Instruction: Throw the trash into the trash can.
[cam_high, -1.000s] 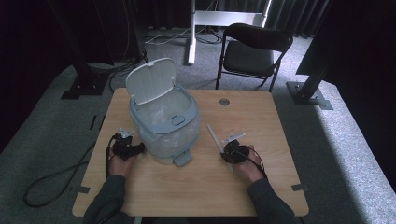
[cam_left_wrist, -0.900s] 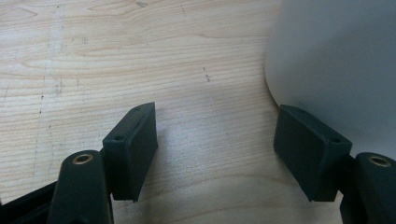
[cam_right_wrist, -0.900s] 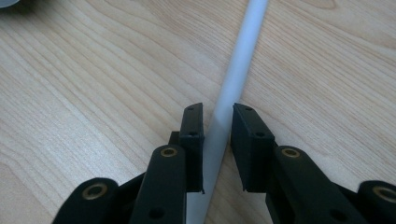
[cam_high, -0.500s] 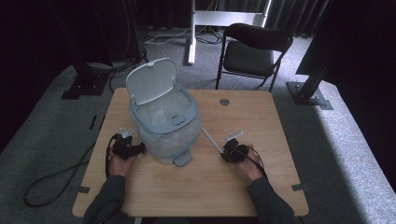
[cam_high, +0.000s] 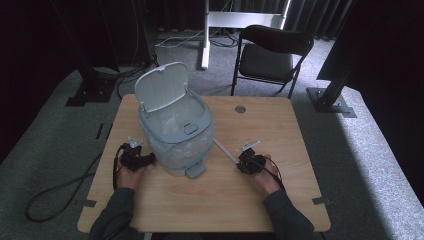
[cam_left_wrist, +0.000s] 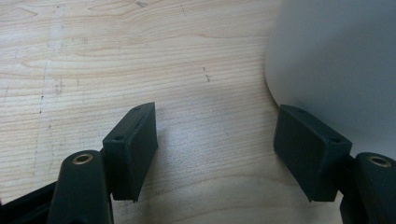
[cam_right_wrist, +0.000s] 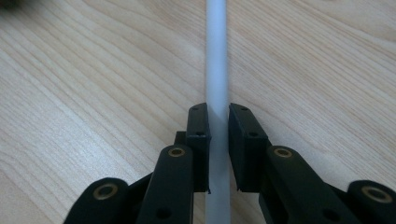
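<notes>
My right gripper (cam_right_wrist: 218, 116) has just been closing its jaws around a thin white rod (cam_right_wrist: 217, 56), pads at both sides of it, seemingly touching. The rod lies flat on the wooden table (cam_high: 280, 130), running from my right gripper toward the foot of the pedal bin (cam_high: 177, 137). The bin's lid (cam_high: 161, 90) stands up. My left gripper (cam_left_wrist: 217, 144) sits spread wide, one pad just beside the bin's wall, nothing between.
</notes>
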